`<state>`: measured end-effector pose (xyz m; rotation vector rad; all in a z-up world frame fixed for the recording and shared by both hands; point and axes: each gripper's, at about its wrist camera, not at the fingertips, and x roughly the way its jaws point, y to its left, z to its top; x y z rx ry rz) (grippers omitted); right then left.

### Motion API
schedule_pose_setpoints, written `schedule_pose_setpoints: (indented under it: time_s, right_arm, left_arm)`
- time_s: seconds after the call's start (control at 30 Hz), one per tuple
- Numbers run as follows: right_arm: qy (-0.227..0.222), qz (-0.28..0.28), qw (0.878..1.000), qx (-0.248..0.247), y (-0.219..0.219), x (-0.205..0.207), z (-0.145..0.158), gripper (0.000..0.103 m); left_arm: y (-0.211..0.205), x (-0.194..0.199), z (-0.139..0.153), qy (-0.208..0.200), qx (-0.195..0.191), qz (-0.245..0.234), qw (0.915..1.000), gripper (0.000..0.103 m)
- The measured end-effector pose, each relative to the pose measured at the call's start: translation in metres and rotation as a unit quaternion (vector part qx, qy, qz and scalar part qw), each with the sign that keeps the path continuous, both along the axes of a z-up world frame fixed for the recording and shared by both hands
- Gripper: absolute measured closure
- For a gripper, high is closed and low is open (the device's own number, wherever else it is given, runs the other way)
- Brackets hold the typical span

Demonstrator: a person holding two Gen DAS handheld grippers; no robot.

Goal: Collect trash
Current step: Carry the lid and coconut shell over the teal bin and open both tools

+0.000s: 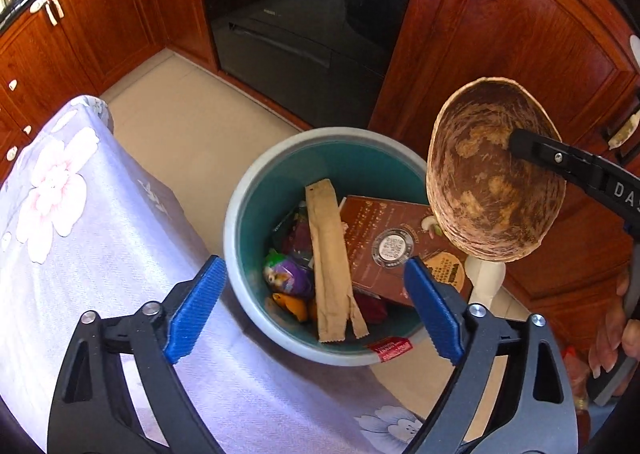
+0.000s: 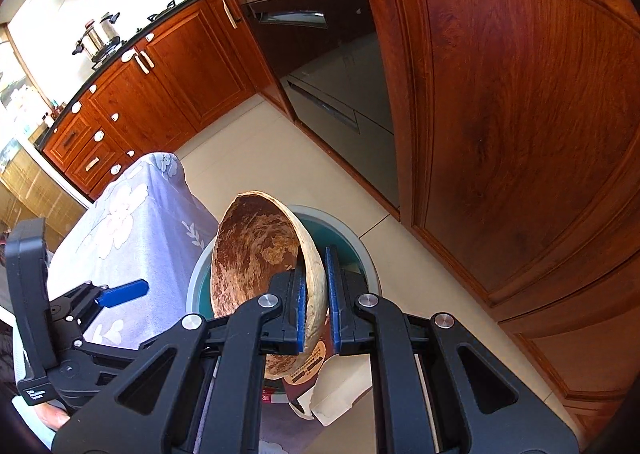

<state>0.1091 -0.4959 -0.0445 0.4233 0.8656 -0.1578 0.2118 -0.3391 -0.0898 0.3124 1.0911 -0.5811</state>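
We see the left gripper (image 1: 314,306) standing wide apart with nothing between its blue pads, hanging over the edge of the counter's flowered cloth (image 1: 80,214) and looking down into the bin (image 1: 256,190). The bin sits on the pale tiled floor (image 1: 192,114) just beside the cloth-covered counter and near the wooden cupboard door (image 1: 520,34). Its inside is teal, its rim grey.

Inside the bin lie a long tan paper sleeve (image 1: 330,254), a brown printed box (image 1: 384,246), a purple wrapper (image 1: 288,278) and something orange (image 1: 292,306) — all heaped together at the bottom. A small red label (image 1: 390,350) shows at the near rim.

The right gripper (image 2: 316,294) is clamped narrowly on the rim of a brown paper bowl (image 2: 252,254), one pad inside the wall and one outside. The bowl is tipped on its side, stained inside, and held in the air above the bin's right edge — not touching it, as far as we can tell. In the left wrist view the bowl (image 1: 492,174) hangs over the brown box, and a person's fingers (image 1: 612,334) show at the right edge.
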Motion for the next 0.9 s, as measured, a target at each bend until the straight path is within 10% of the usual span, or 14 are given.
schedule_pose_setpoints:
  time_s: [0.57,0.67,0.9]
  right_arm:
    - [0.005,0.039,0.999,0.007,0.013,0.029,-0.01,0.09]
    - [-0.006,0.036,0.999,0.01,0.014,0.031,-0.005,0.026]
    - [-0.001,0.029,0.999,0.014,0.017,0.024,-0.003,0.01]
  left_arm:
    - [0.026,-0.008,0.016,-0.049,0.016,0.018,0.9985,0.004]
    - [0.029,-0.006,0.02,-0.051,0.011,0.028,0.9982,0.004]
    - [0.031,-0.011,0.024,-0.061,0.013,0.027,0.9977,0.004]
